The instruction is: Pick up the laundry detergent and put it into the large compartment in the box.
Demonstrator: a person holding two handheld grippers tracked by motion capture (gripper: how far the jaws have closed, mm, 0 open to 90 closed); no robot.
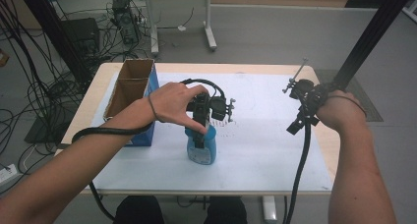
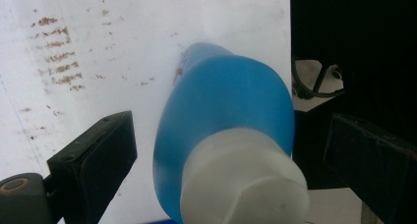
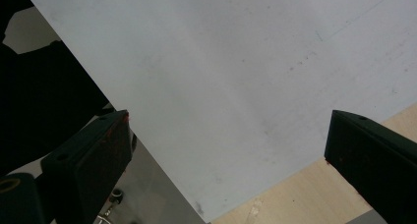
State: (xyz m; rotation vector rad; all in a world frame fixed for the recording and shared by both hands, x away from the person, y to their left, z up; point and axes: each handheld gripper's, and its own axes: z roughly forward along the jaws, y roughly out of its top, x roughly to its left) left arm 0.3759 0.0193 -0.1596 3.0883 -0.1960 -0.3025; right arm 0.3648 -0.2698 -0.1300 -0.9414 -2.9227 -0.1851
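Leftmost, an open cardboard box (image 1: 129, 94) stands on the white sheet (image 1: 260, 150). Just right of the box, the blue bottle (image 1: 201, 148) stands upright; the left gripper (image 1: 199, 130) comes down over it, jaws wide apart either side, not touching. Well right of the bottle, the right gripper (image 1: 297, 123) hangs with jaws spread wide, holding nothing.

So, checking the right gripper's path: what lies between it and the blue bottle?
Only bare white sheet, in the high view, between the right gripper and the bottle.
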